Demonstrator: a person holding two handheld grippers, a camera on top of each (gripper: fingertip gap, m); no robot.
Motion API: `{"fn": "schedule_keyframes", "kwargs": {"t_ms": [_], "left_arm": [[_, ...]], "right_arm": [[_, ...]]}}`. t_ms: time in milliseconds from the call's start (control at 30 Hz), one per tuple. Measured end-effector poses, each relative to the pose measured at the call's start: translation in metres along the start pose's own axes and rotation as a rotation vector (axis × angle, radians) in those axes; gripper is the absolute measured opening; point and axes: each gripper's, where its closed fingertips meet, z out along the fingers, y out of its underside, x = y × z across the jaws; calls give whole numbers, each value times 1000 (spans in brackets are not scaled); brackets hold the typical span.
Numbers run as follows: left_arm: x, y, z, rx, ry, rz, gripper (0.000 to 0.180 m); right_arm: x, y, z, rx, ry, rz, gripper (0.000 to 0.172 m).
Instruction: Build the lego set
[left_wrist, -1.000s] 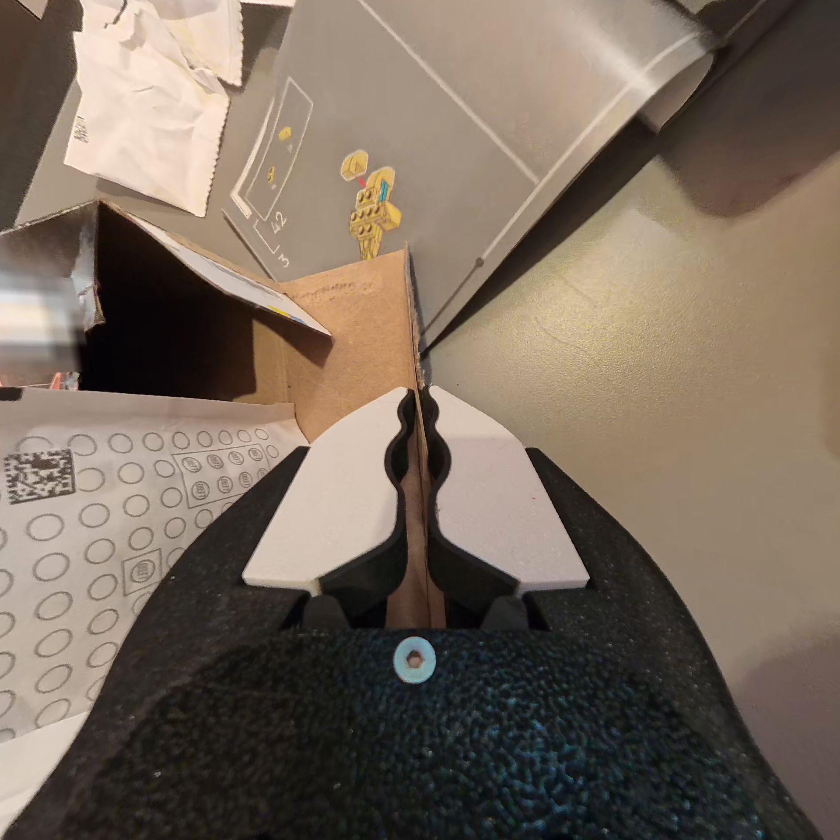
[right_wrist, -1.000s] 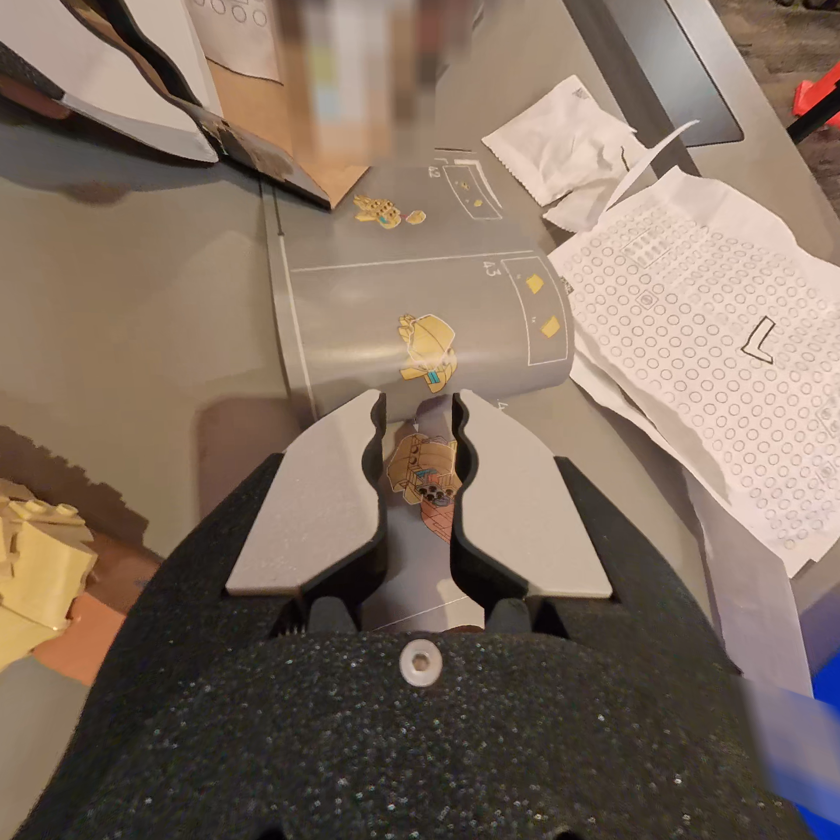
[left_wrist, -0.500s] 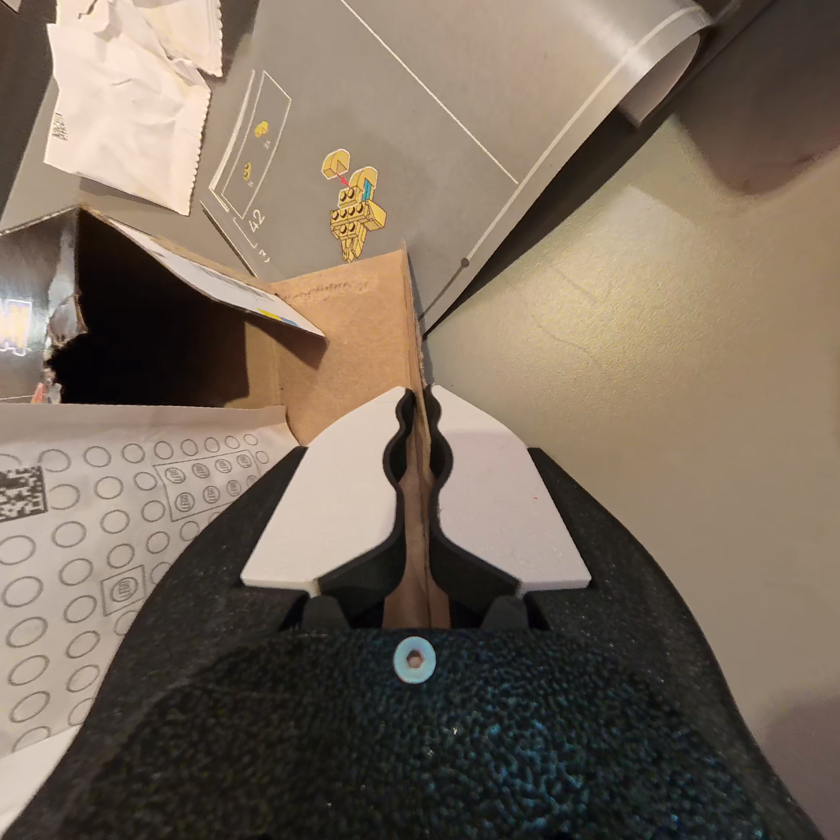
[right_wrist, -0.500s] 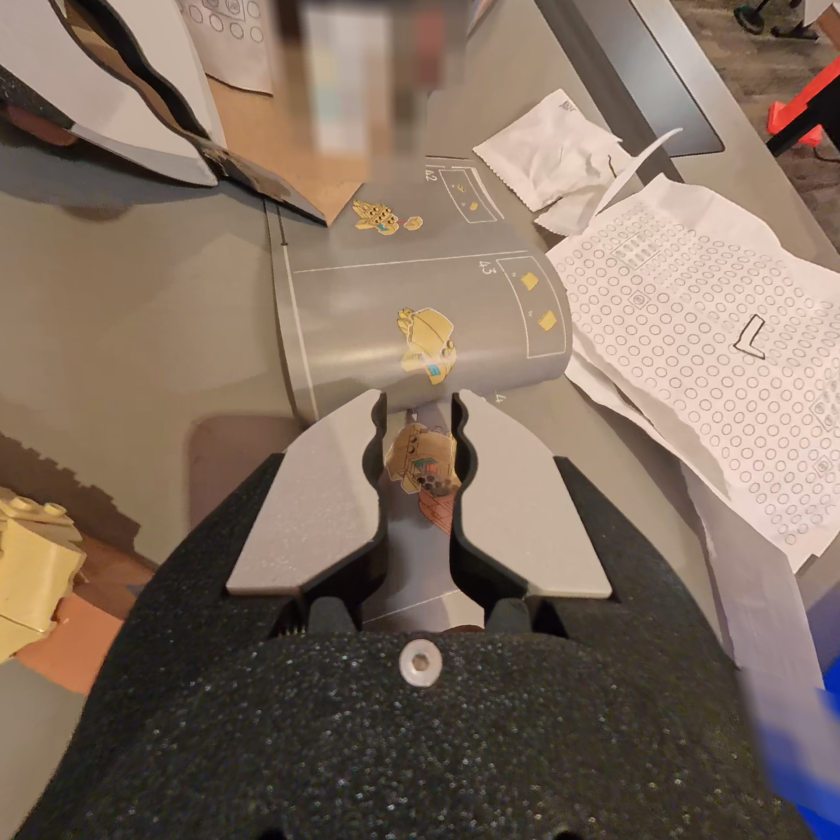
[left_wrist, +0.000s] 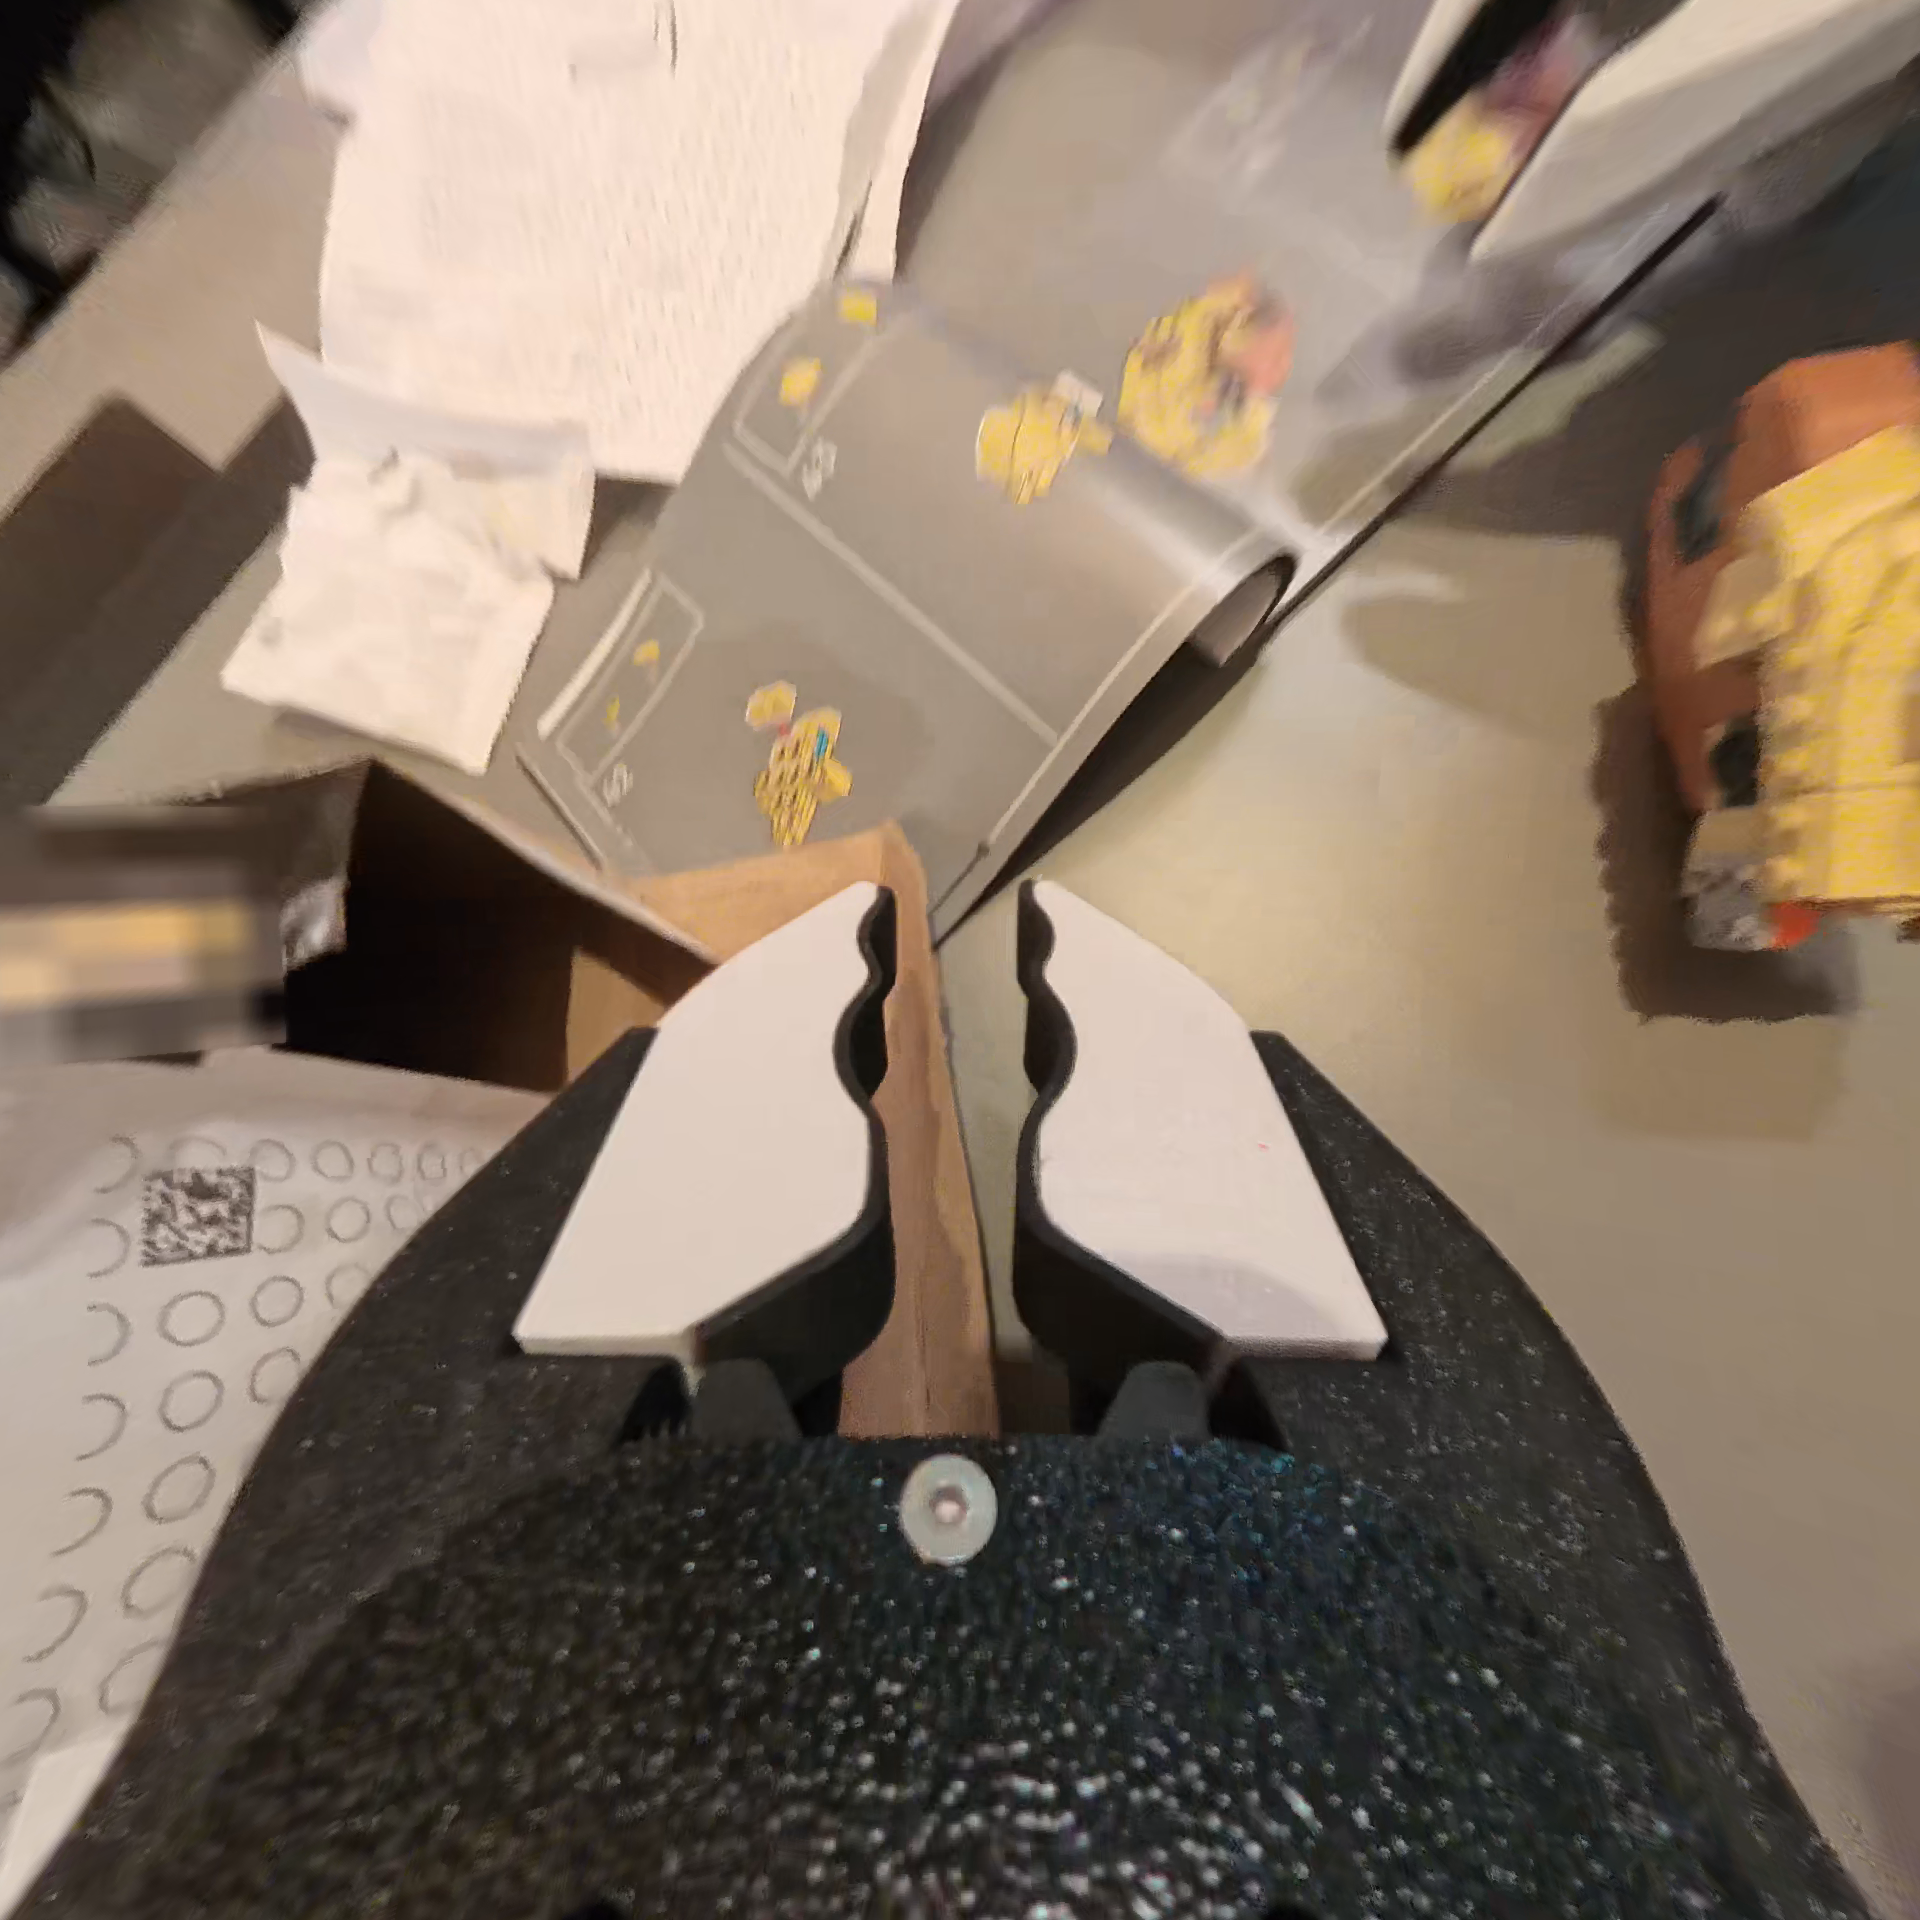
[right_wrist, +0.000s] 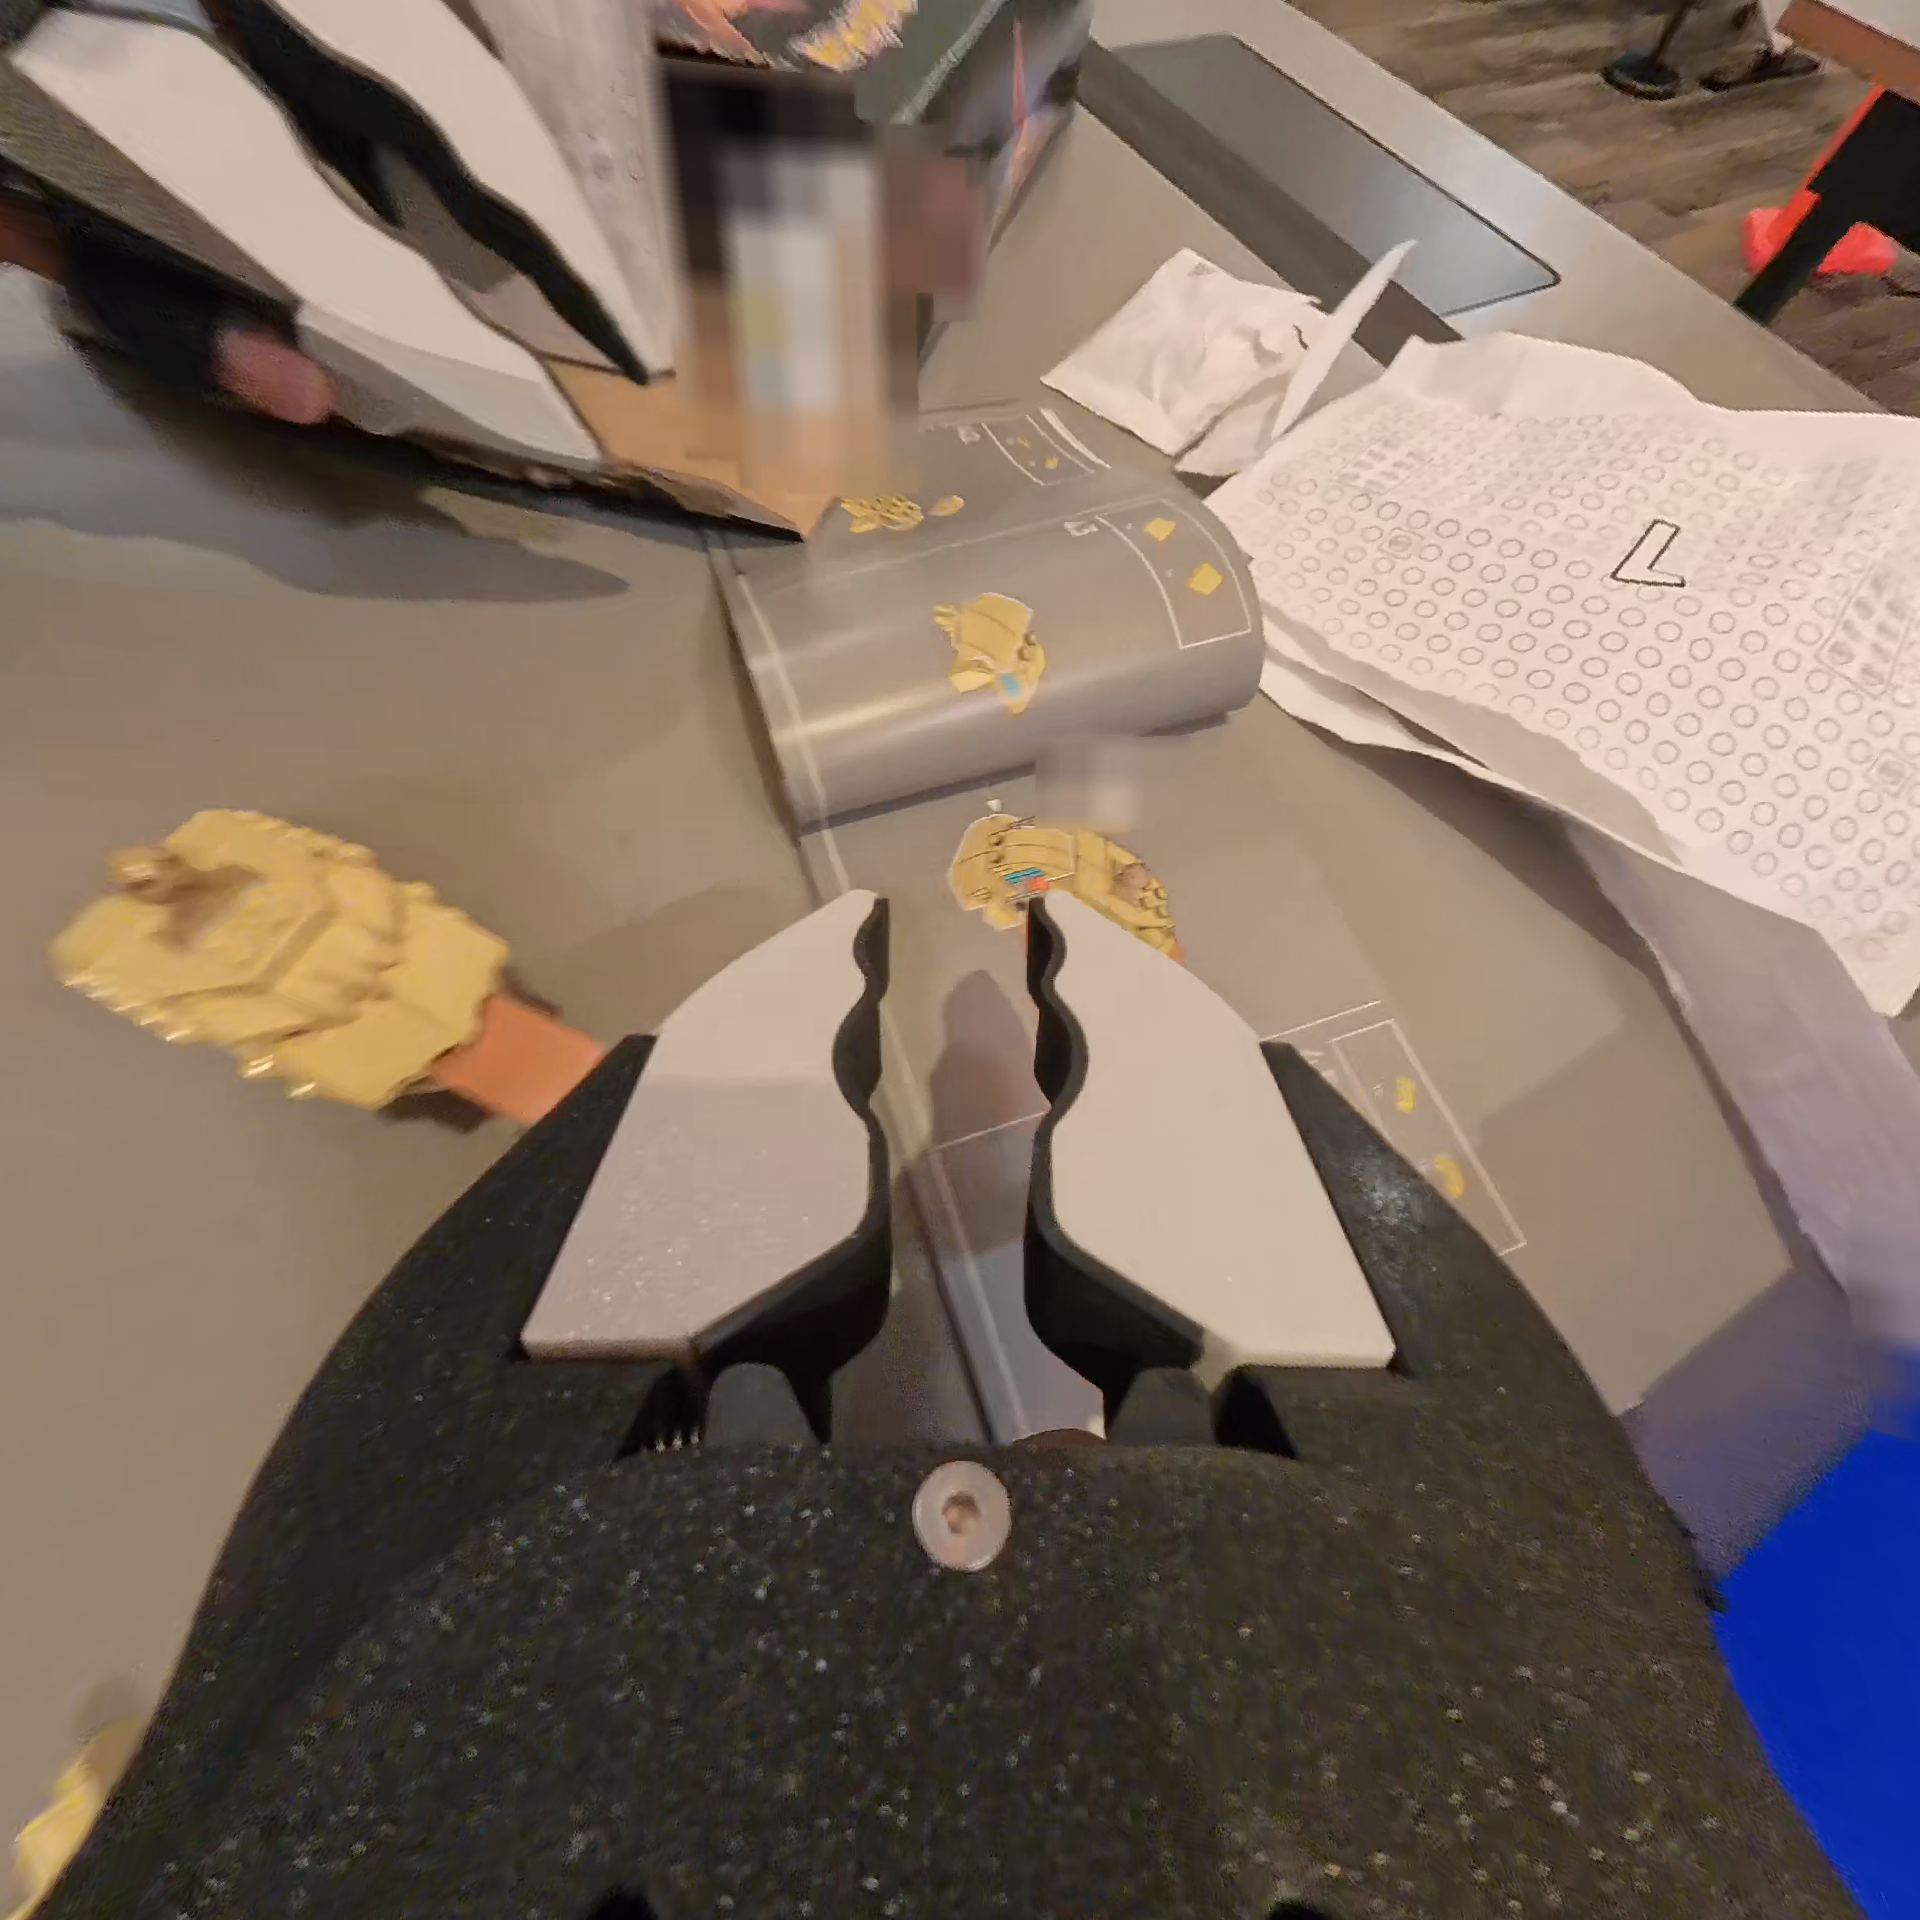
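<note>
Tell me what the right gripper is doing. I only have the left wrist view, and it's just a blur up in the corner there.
Observer: The right gripper is open, with nothing between its fingers. It hangs over the flat page of the grey booklet.
Operator: Anything beside it that I can't see?
Observer: Yes, something bright blue on its right, cut off by the picture's edge. I cannot tell what it is.
Operator: And beyond the table?
Observer: A wooden floor, with a red and black object standing on it.
</note>
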Motion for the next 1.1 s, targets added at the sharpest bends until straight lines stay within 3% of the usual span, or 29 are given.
{"fn": "schedule_keyframes", "kwargs": {"t_ms": [167,367,633,1100], "left_arm": [[22,-36,-6,233,130,-25,17],[41,-54,2,381,208,-63,0],[24,-68,9,457,108,-130,0],[33,-74,29,402,53,-64,0]], "right_arm": [[-22,-11,-43,150,-151,78,10],[-12,-16,-98,357,-190,157,0],[39,4,-156,492,-121,245,0],[100,51,-209,452,119,265,0]]}}
